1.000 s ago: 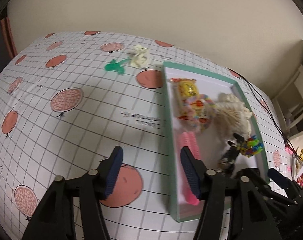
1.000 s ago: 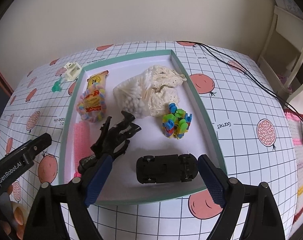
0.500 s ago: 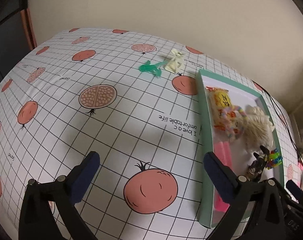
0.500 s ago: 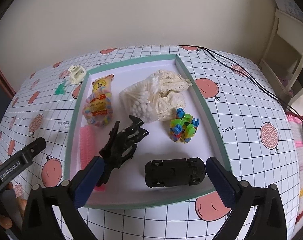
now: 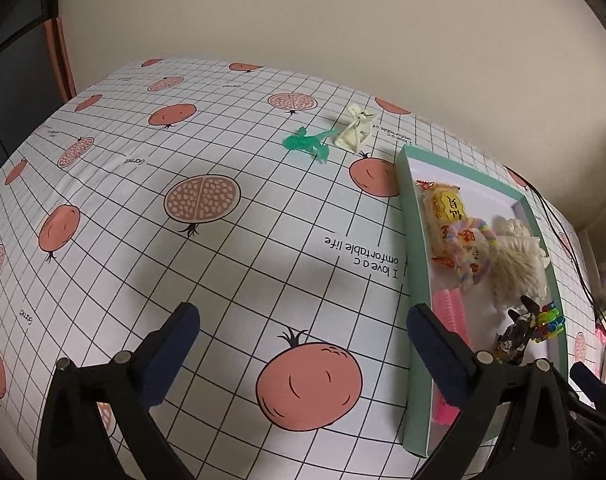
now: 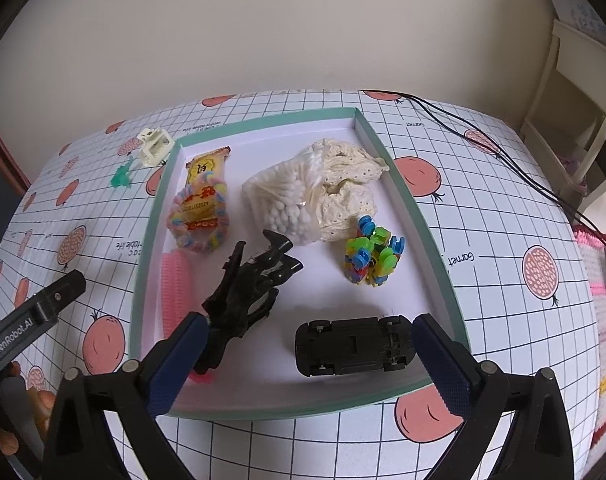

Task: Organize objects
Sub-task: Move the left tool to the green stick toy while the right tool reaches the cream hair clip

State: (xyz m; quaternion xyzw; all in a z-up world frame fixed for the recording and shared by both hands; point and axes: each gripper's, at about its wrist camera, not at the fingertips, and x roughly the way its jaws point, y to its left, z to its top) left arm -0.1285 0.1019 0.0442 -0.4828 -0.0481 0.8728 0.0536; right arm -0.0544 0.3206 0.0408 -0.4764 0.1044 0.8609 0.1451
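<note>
Your left claw (image 5: 303, 344) gapes empty over the desk (image 5: 223, 260); your right claw (image 6: 307, 344) gapes over the car (image 6: 353, 346) in the tray (image 6: 407, 196).

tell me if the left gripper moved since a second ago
Yes. The left gripper has shifted left, off the tray and over the tablecloth, and its fingers have opened wide.

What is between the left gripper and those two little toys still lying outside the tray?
Nothing visible. Only bare tablecloth lies between the open left gripper and the green toy and cream clip, which sit beyond the teal tray's far corner.
</note>
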